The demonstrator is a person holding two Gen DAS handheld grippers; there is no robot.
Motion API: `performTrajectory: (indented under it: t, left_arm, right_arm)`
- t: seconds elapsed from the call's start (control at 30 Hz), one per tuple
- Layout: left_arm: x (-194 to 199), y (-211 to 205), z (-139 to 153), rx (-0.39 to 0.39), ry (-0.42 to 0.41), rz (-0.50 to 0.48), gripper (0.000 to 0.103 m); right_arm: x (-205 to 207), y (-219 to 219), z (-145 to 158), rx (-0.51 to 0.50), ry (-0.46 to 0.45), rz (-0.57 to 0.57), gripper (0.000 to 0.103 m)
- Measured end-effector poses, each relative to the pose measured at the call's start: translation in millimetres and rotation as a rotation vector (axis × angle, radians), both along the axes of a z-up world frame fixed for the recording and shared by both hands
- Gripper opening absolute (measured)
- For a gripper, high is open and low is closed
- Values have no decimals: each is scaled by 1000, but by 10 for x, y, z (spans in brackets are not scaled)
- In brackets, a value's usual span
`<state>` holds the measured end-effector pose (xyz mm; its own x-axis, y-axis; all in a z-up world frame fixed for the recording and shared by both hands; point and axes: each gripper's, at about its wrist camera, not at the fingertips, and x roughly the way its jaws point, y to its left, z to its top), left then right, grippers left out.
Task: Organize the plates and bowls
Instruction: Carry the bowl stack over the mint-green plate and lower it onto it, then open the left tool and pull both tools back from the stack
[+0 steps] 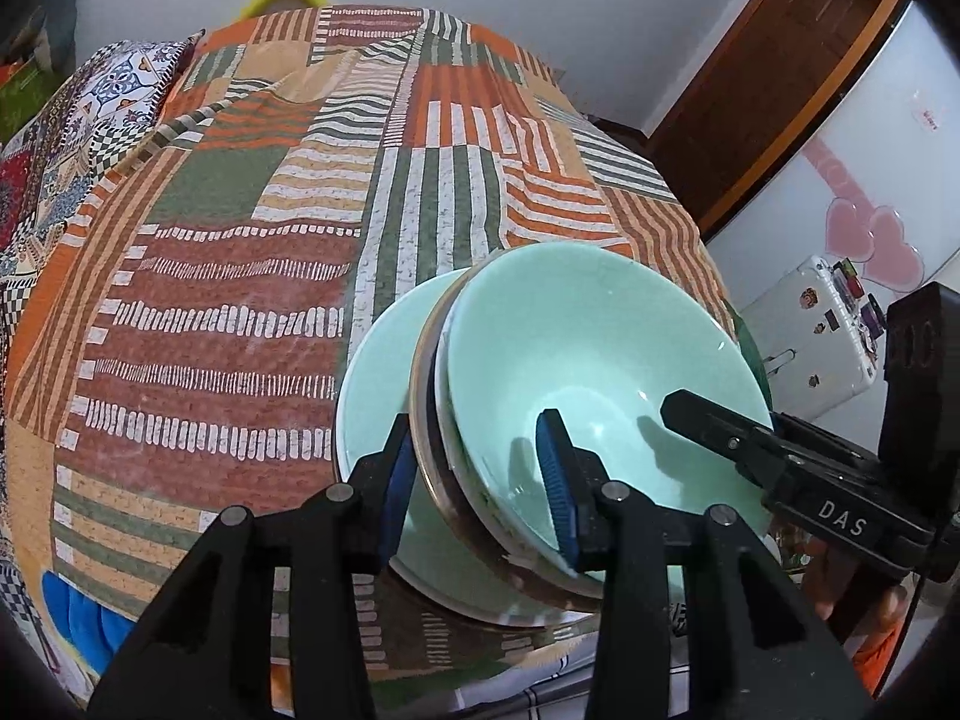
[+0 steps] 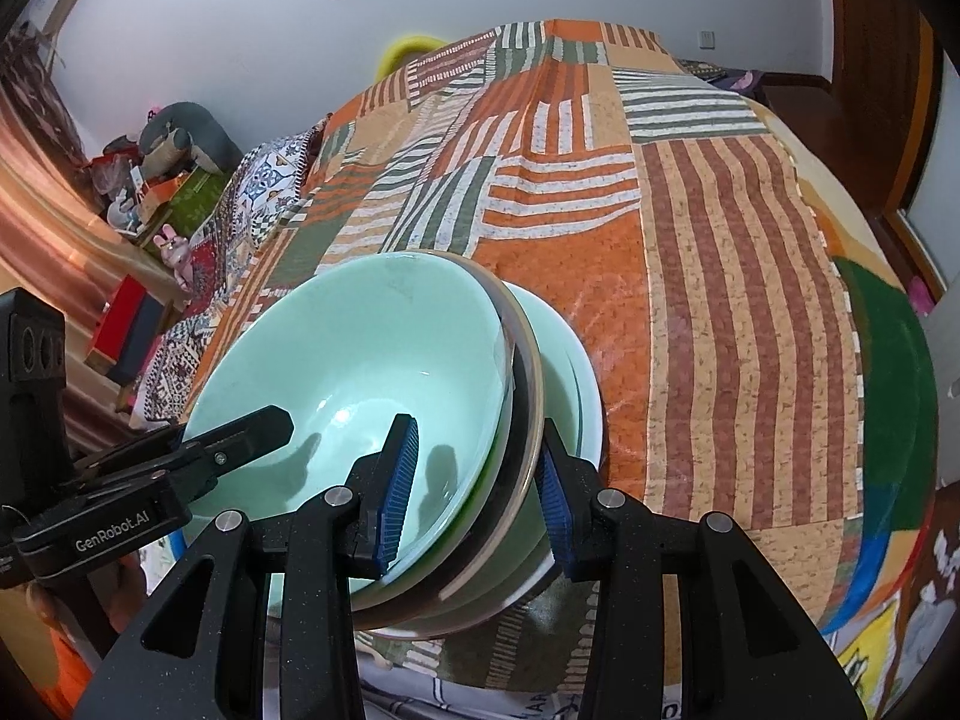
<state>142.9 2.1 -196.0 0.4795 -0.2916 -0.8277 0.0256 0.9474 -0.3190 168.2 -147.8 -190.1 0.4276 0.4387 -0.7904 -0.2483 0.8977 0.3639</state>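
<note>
A stack of nested bowls sits at the near edge of the bed. On top is a mint green bowl point(image 1: 588, 360) point(image 2: 360, 348), under it a brown-rimmed bowl point(image 1: 423, 396) point(image 2: 531, 372), and lowest a wider mint dish point(image 1: 372, 396) point(image 2: 576, 360). My left gripper point(image 1: 480, 486) is shut on the stack's left rims, with one blue pad inside the top bowl and one outside. My right gripper point(image 2: 474, 492) clamps the right rims the same way. Each view shows the other gripper's finger point(image 1: 708, 426) point(image 2: 252, 426) inside the top bowl. Whether the stack rests on the cover or hangs just above it is unclear.
The striped patchwork bed cover point(image 1: 252, 300) point(image 2: 720, 276) stretches away behind the stack. Patterned pillows point(image 1: 114, 96) lie at the far left. A white suitcase with stickers point(image 1: 816, 330), a white cabinet with pink hearts point(image 1: 870, 240) and a wooden door point(image 1: 780, 72) stand to the right.
</note>
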Motion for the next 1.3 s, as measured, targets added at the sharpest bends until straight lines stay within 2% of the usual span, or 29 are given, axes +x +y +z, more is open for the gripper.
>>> performTrajectory:
  t: [0.2, 0.4, 0.57, 0.77, 0.87, 0.93, 1.13, 1.2, 1.3]
  left_arm:
    - [0, -20, 10, 13, -11, -1, 40]
    - [-83, -98, 183, 132, -94, -11, 41]
    - [-189, -60, 395, 140, -151, -2, 41]
    - [-362, -9, 821, 113, -270, 10, 41]
    - [-448, 8, 1065, 98, -342, 16, 42]
    - [-535, 26, 1247, 87, -398, 20, 46]
    - [-791, 14, 1661, 100, -541, 22, 53]
    - [-871, 4, 1751, 106, -577, 23, 56]
    - [-998, -4, 1879, 111, -629, 26, 61]
  right_arm:
    - [-3, -18, 2, 7, -1, 6, 38]
    - [-44, -32, 116, -26, -41, 3, 38]
    - [-109, -77, 315, -21, -99, -5, 39]
    - [-266, -82, 724, -8, -225, 0, 40]
    - [-372, -77, 974, 0, -308, 1, 44]
    - [-458, -90, 1137, 10, -368, -2, 49]
    - [-690, -114, 1522, 26, -515, 3, 51]
    - [-732, -97, 1589, 29, -548, 5, 52]
    - [-801, -83, 1675, 40, -598, 7, 58]
